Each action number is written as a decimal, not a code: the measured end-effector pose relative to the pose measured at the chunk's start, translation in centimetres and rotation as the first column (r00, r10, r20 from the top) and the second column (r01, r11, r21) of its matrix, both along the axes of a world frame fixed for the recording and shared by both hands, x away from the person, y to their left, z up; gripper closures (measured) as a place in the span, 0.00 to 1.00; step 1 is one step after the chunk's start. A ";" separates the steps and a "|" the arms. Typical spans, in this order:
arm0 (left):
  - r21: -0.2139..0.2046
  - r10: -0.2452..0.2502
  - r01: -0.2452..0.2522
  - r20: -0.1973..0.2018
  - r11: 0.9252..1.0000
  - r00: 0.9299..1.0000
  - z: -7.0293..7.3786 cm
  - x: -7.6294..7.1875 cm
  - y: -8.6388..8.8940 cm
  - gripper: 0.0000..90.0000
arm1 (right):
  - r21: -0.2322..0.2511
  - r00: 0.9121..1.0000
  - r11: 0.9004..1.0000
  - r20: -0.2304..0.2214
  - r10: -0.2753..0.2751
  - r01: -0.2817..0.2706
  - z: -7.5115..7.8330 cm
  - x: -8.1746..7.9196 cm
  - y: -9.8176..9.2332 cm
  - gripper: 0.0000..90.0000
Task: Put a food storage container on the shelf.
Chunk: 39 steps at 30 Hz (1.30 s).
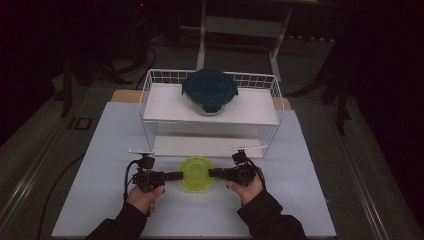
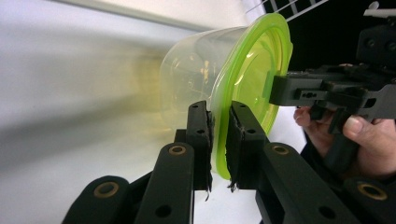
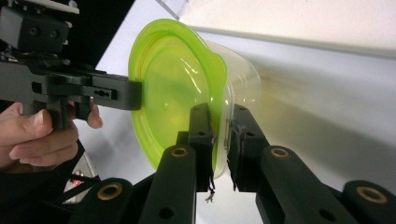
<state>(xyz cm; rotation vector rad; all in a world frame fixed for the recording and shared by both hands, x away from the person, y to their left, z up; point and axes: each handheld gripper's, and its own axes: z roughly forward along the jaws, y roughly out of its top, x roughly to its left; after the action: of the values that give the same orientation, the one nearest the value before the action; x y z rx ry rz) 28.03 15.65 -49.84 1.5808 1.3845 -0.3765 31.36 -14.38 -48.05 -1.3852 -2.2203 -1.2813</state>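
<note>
On pale table (image 1: 100,200) amid dark room, both claws clamped on green-lidded container (image 1: 196,173).

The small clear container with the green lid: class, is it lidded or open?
Lidded: the green lid sits across the container mouth, with both grippers clamped on its rim.

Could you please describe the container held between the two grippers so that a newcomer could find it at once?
On the white table, just in front of the wire rack, sits a small round clear tub with a lime-green lid. The rack's container has a dark teal lid instead.
</note>
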 end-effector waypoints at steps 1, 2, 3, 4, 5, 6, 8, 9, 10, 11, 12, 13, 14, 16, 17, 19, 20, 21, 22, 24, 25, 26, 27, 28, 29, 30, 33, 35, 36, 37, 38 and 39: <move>-0.005 -0.003 0.003 0.007 1.000 1.000 0.2 -0.1 0.0 0.88 | 0.001 1.000 1.000 0.007 0.002 -0.002 0.2 0.0 0.0 0.90; -0.003 -0.006 0.006 0.012 1.000 1.000 0.4 -0.1 0.0 0.88 | 0.002 1.000 1.000 0.016 0.005 -0.005 0.4 -0.1 -0.1 0.90; 0.004 -0.013 0.013 0.023 1.000 1.000 0.7 -0.2 0.0 0.88 | 0.003 1.000 1.000 0.019 0.006 -0.006 0.7 -0.2 -0.1 0.90; 0.002 -0.015 0.015 0.031 1.000 0.999 0.9 -0.3 0.0 0.88 | 0.001 1.000 1.000 0.027 0.008 -0.008 0.9 -0.3 -0.1 0.90; 0.004 -0.018 0.018 0.034 1.000 0.999 1.2 -0.4 0.0 0.88 | 0.003 0.999 1.000 0.033 0.007 -0.008 1.2 -0.5 -0.2 0.90; 0.003 -0.019 0.018 0.039 1.000 0.999 1.4 -0.5 0.0 0.88 | -0.001 0.999 1.000 0.041 0.010 -0.010 1.4 -0.6 -0.2 0.90; -0.006 -0.018 0.019 0.048 1.000 0.999 1.8 -0.6 0.0 0.88 | -0.001 0.999 1.000 0.054 0.009 -0.009 2.0 -0.9 -0.2 0.90; -0.009 -0.019 0.019 0.055 1.000 0.998 2.1 -0.7 0.1 0.88 | -0.003 0.998 1.000 0.064 0.009 -0.008 2.3 -1.0 -0.2 0.90; -0.017 -0.017 0.018 0.061 1.000 0.998 2.3 -0.7 0.1 0.88 | 0.001 0.997 1.000 0.071 0.009 -0.009 2.6 -1.1 -0.2 0.90; -0.028 -0.014 0.016 0.064 0.999 0.998 2.6 -0.8 0.2 0.88 | 0.005 0.997 1.000 0.076 0.008 -0.009 2.9 -1.2 -0.2 0.90; -0.027 -0.014 0.015 0.070 1.000 0.997 2.8 -0.8 0.2 0.88 | 0.011 0.996 1.000 0.085 0.008 -0.009 3.1 -1.2 -0.3 0.90; -0.026 -0.015 0.018 0.077 1.000 0.997 3.1 -0.9 0.2 0.88 | 0.012 0.996 1.000 0.087 0.005 -0.006 3.4 -1.3 -0.3 0.90; -0.032 -0.015 0.018 0.078 0.999 0.997 3.3 -0.9 0.2 0.88 | 0.010 0.995 1.000 0.099 0.005 -0.006 3.7 -1.4 -0.3 0.90; -0.028 -0.021 0.024 0.094 0.999 0.995 3.9 -1.0 0.1 0.88 | 0.014 0.995 1.000 0.105 0.003 -0.005 4.2 -1.5 -0.4 0.90; -0.032 -0.021 0.024 0.097 0.999 0.995 4.2 -1.1 0.1 0.88 | 0.018 0.994 1.000 0.111 0.004 -0.006 4.4 -1.6 -0.4 0.90; -0.023 -0.028 0.031 0.110 0.999 0.994 4.8 -1.2 0.1 0.88 | 0.025 0.993 1.000 0.117 0.004 -0.007 4.9 -1.7 -0.6 0.90; -0.025 -0.028 0.031 0.115 0.999 0.993 5.1 -1.3 0.1 0.88 | 0.028 0.993 1.000 0.118 0.005 -0.008 5.1 -1.8 -0.6 0.90; -0.024 -0.031 0.034 0.118 0.999 0.993 5.4 -1.3 0.0 0.88 | 0.030 0.993 1.000 0.122 0.002 -0.006 5.4 -1.9 -0.7 0.90; -0.024 -0.031 0.034 0.118 0.999 0.993 5.4 -1.3 0.0 0.88 | 0.030 0.993 1.000 0.122 0.002 -0.006 5.4 -1.9 -0.7 0.90; -0.024 -0.033 0.037 0.128 0.999 0.991 6.2 -1.4 0.0 0.88 | 0.034 0.991 0.999 0.134 0.003 -0.007 6.2 -2.0 -0.8 0.90; -0.023 -0.037 0.041 0.134 0.999 0.990 6.6 -1.4 0.0 0.88 | 0.034 0.991 0.999 0.137 0.001 -0.006 6.4 -2.1 -0.8 0.90; -0.026 -0.040 0.043 0.138 0.999 0.990 6.9 -1.4 0.0 0.88 | 0.037 0.990 0.999 0.139 -0.001 -0.004 6.7 -2.1 -0.8 0.90; -0.029 -0.039 0.044 0.141 0.999 0.989 7.3 -1.4 0.0 0.88 | 0.041 0.990 0.999 0.141 -0.001 -0.004 7.0 -2.1 -0.9 0.90; -0.028 -0.041 0.046 0.147 0.999 0.988 7.6 -1.4 -0.1 0.88 | 0.040 0.989 0.999 0.149 -0.001 -0.005 7.4 -2.2 -0.9 0.90; -0.028 -0.043 0.047 0.159 0.998 0.986 8.3 -1.4 -0.1 0.88 | 0.039 0.988 0.999 0.156 -0.002 -0.004 7.8 -2.2 -1.0 0.90; -0.030 -0.044 0.049 0.163 0.998 0.986 8.6 -1.3 -0.1 0.88 | 0.042 0.986 0.999 0.166 -0.005 -0.002 8.4 -2.2 -1.0 0.90; -0.025 -0.046 0.051 0.181 0.998 0.982 9.7 -1.2 -0.1 0.89 | 0.047 0.984 0.999 0.180 -0.008 0.000 9.4 -2.2 -1.0 0.90; -0.029 -0.037 0.043 0.193 0.999 0.981 10.3 -1.1 0.0 0.89 | 0.051 0.981 0.999 0.193 -0.009 -0.001 10.1 -2.2 -1.0 0.90; -0.025 -0.035 0.040 0.201 0.999 0.979 10.6 -1.1 0.0 0.89 | 0.053 0.980 0.999 0.200 -0.010 -0.001 10.4 -2.1 -1.0 0.90; -0.027 -0.034 0.040 0.206 0.999 0.978 10.9 -0.9 0.0 0.89 | 0.052 0.979 0.999 0.202 -0.012 0.001 10.6 -2.0 -0.9 0.90; -0.033 -0.031 0.038 0.204 0.999 0.978 11.1 -0.8 0.0 0.89 | 0.054 0.978 0.999 0.207 -0.015 0.003 10.9 -1.9 -0.9 0.90; -0.035 -0.030 0.038 0.208 0.999 0.978 11.4 -0.7 0.1 0.89 | 0.054 0.977 0.999 0.213 -0.017 0.006 11.2 -1.8 -0.9 0.90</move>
<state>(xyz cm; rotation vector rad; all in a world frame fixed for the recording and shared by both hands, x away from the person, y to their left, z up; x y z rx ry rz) 27.31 15.73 -38.43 1.5663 1.1856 -0.2490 29.53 -15.25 -36.82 -1.2976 -2.2961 -1.5475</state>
